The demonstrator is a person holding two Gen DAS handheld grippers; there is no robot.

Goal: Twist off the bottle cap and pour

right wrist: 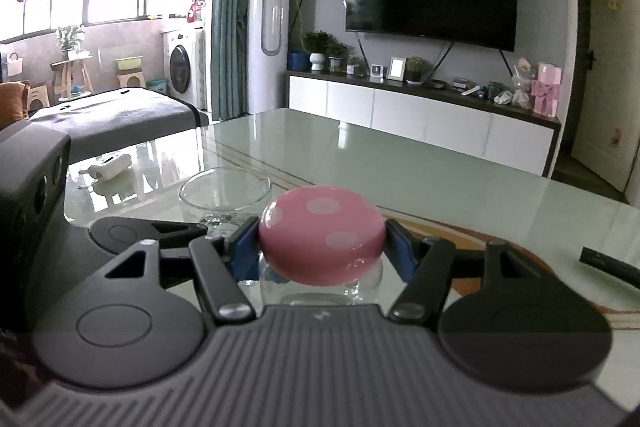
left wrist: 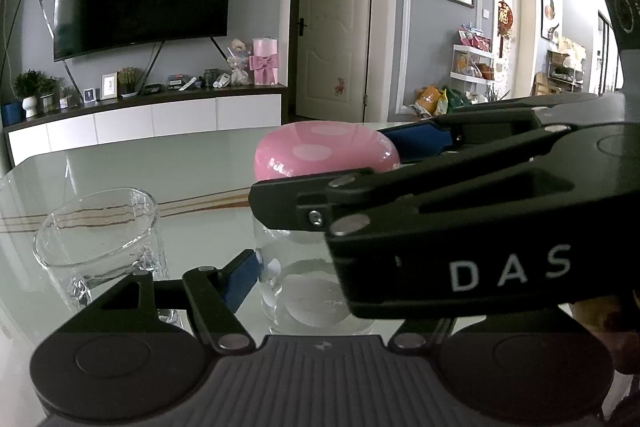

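A clear bottle with a round pink polka-dot cap stands on the glass table. My left gripper is shut on the bottle's clear body; its right finger is hidden behind the right gripper's body. My right gripper is shut on the pink cap, with blue pads on both sides; it also shows in the left wrist view, crossing from the right. An empty clear glass cup stands left of the bottle; it also shows in the right wrist view, beyond the cap.
The glossy glass table stretches ahead. A white object lies at its far left and a dark flat object at the right. A TV cabinet stands beyond the table.
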